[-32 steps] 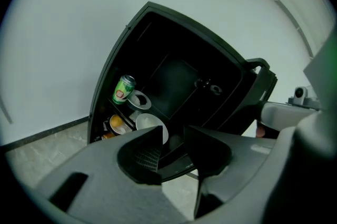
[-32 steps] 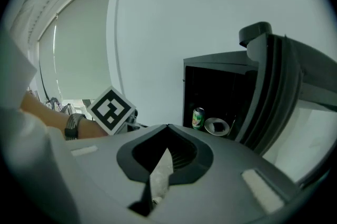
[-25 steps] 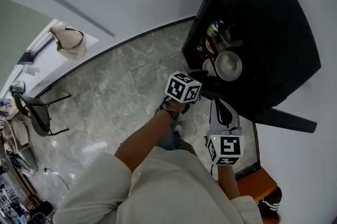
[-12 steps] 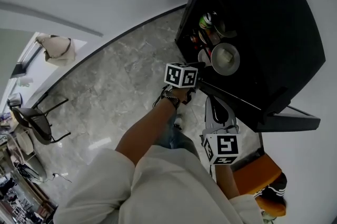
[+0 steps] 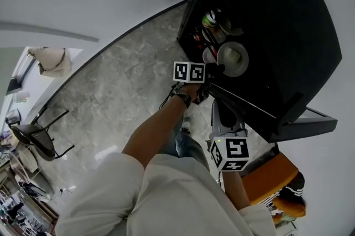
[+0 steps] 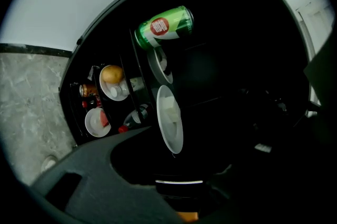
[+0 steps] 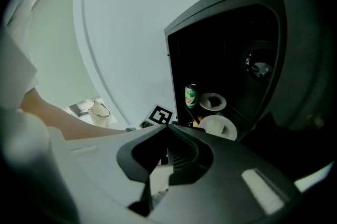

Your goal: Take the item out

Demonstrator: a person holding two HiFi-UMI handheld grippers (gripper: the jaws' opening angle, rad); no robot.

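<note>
1. Now, the black cabinet (image 5: 277,35) stands open at the far right. Its shelves carry a green can (image 6: 164,27), some small dishes and, nearest the opening, a white plate (image 6: 169,120) with a pale block (image 6: 167,108) on it.
2. I take that white plate as the item to bring out. It sits on its shelf inside the cabinet.
3. My left gripper (image 5: 214,69) is at the opening. Its jaws have just been opening and stand wide apart, with nothing between them.
4. The plate lies straight ahead of those jaws, just to their right and close beyond the tips, apart from them as far as I can tell. It shows nearly edge-on in the left gripper view, so the jaws look turned to straddle its near rim.
5. My right gripper (image 7: 166,128) hangs nearer to me, well back from the shelves, with its tips together and empty.
6. I judge that the left gripper is the nearer one and should make the reach, going onto that rim without tipping the block.
</note>
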